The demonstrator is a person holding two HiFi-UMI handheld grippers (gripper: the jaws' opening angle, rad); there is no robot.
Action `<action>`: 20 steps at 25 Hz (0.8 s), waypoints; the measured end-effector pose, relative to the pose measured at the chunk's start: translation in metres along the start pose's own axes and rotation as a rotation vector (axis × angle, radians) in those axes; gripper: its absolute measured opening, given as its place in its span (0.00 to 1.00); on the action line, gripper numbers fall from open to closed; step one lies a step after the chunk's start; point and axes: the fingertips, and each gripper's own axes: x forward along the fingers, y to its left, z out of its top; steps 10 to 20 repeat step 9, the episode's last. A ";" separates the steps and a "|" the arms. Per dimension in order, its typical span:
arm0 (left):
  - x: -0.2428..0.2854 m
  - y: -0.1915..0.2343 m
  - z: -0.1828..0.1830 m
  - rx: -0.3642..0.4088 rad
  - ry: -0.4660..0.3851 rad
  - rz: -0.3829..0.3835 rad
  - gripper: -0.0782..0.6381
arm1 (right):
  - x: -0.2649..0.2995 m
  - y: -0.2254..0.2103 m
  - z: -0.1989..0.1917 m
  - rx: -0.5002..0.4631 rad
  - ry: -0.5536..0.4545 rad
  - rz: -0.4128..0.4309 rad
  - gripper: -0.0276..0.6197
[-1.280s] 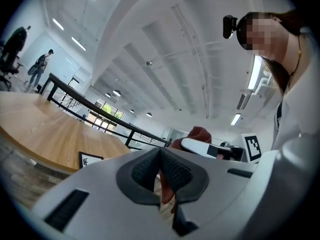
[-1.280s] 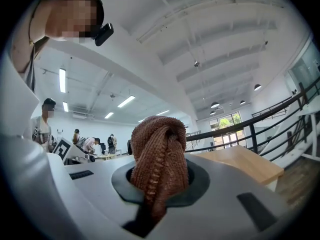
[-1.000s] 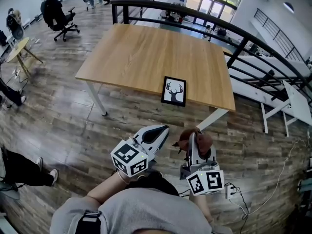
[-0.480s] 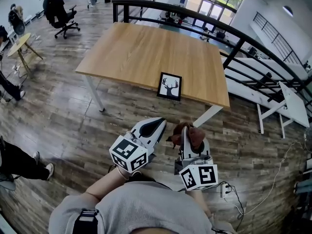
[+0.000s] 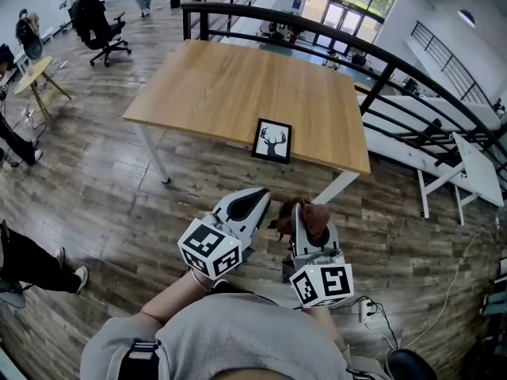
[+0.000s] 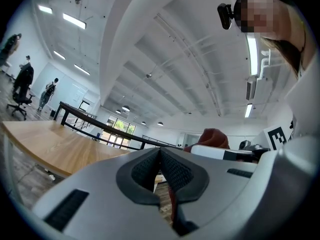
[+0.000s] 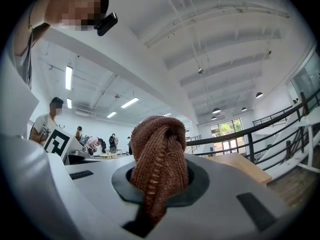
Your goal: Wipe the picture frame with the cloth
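I find the left hand-held gripper (image 5: 255, 203) clenched on nothing, its jaws pressed together. The right hand-held gripper (image 5: 303, 212), just beside it, is grasping the brown cloth (image 7: 159, 159), which is bunched between its jaws and bulges past the tips. The picture frame (image 5: 272, 141), showing a deer's head, lies ahead of both hand-held grippers and well apart from them, near the closest edge of the wooden tabletop (image 5: 214, 85). Both are held over the plank floor (image 5: 119, 204).
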 end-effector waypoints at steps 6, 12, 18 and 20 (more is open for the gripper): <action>0.001 -0.003 0.003 0.001 -0.001 0.006 0.12 | -0.003 0.000 0.002 0.009 0.002 0.006 0.11; 0.004 -0.005 0.001 -0.003 0.002 0.005 0.12 | -0.004 -0.003 0.003 0.015 0.002 0.004 0.11; 0.004 -0.005 0.001 -0.003 0.002 0.005 0.12 | -0.004 -0.003 0.003 0.015 0.002 0.004 0.11; 0.004 -0.005 0.001 -0.003 0.002 0.005 0.12 | -0.004 -0.003 0.003 0.015 0.002 0.004 0.11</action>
